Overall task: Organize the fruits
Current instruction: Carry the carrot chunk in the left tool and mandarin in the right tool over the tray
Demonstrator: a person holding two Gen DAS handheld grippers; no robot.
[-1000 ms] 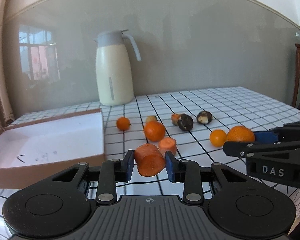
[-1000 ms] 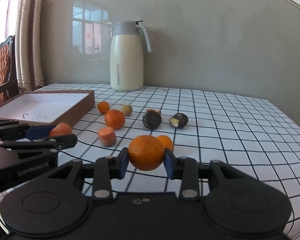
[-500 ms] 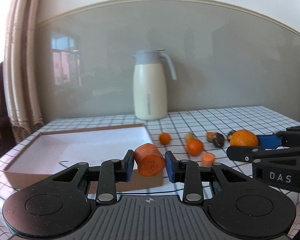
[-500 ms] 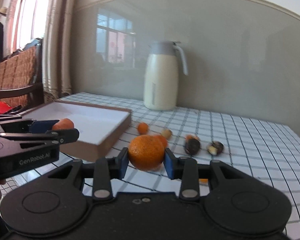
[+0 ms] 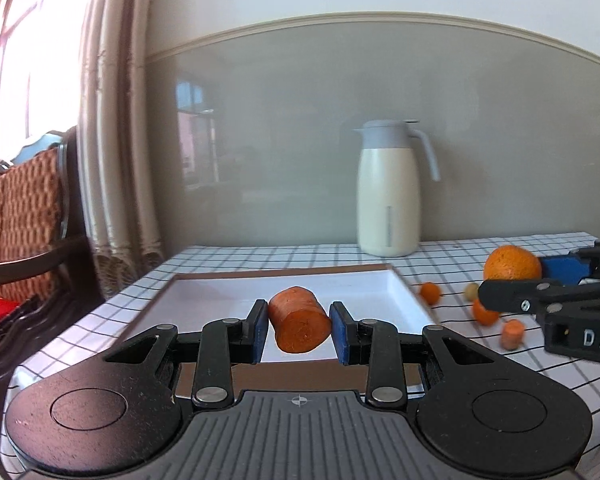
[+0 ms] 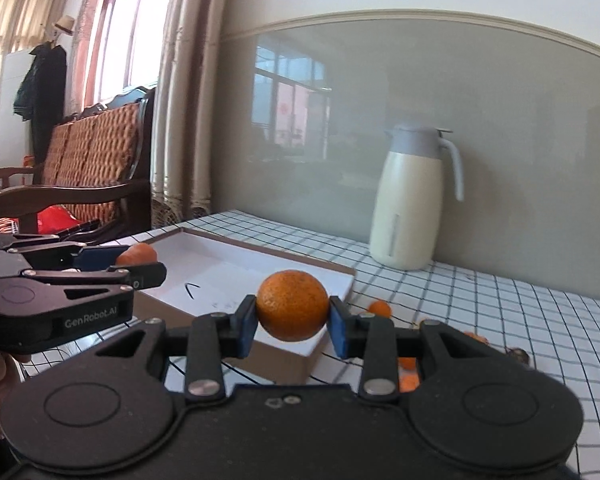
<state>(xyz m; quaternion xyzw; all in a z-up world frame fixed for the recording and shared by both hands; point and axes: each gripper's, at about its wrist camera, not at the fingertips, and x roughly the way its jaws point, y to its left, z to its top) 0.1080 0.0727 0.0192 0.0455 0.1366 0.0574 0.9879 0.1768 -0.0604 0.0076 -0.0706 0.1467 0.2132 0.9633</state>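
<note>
Our left gripper (image 5: 299, 327) has its jaws clamped on a carrot piece (image 5: 299, 325), poised over the box (image 5: 400, 290)'s near edge. Our right gripper (image 6: 292, 325) grips an orange (image 6: 292, 305) just beside the box's right corner, so the left is nearer.

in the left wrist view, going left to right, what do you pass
wicker chair → curtain → carrot chunk in the left gripper → cream jug → small orange → big orange in the right gripper
</note>
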